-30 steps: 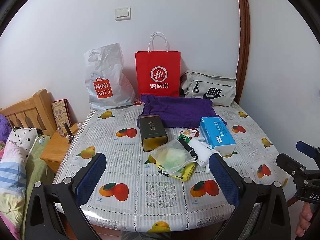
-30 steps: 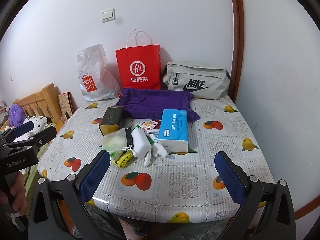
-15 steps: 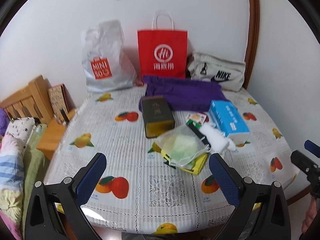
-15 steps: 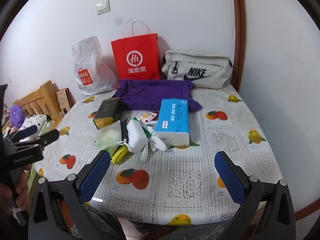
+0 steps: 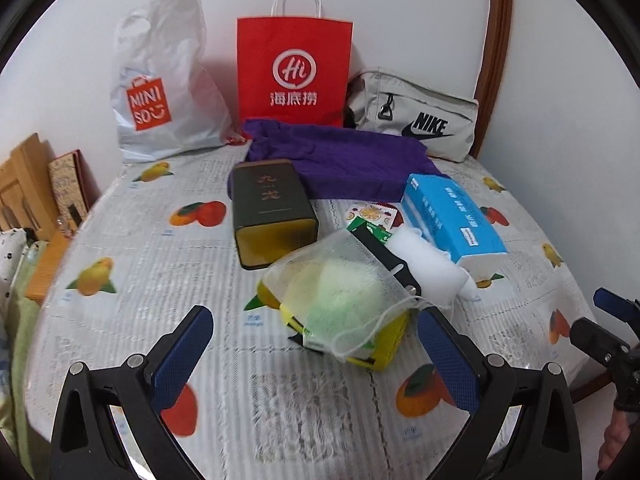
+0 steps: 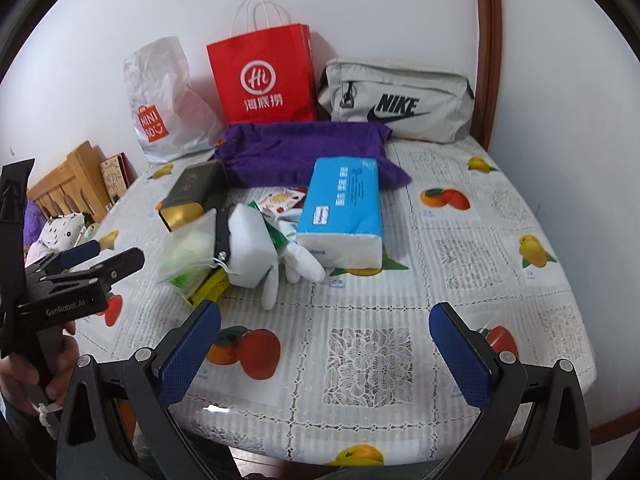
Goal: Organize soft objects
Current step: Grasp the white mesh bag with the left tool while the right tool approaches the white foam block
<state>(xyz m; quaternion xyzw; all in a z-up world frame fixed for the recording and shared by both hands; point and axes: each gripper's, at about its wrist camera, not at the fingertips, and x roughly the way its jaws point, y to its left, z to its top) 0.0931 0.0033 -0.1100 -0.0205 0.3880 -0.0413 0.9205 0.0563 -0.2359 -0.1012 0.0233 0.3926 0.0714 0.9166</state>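
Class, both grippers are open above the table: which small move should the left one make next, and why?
Probably ease the left gripper forward and down around the mesh pouch. Its jaws are open and empty, the pouch lies nearest, just ahead between them on top of the pile, and the right gripper faces only bare tablecloth.

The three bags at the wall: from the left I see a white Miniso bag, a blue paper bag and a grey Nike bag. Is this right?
Not quite: the paper bag in the middle is red, not blue, as the right wrist view shows. The white Miniso bag and grey Nike bag are as you say.
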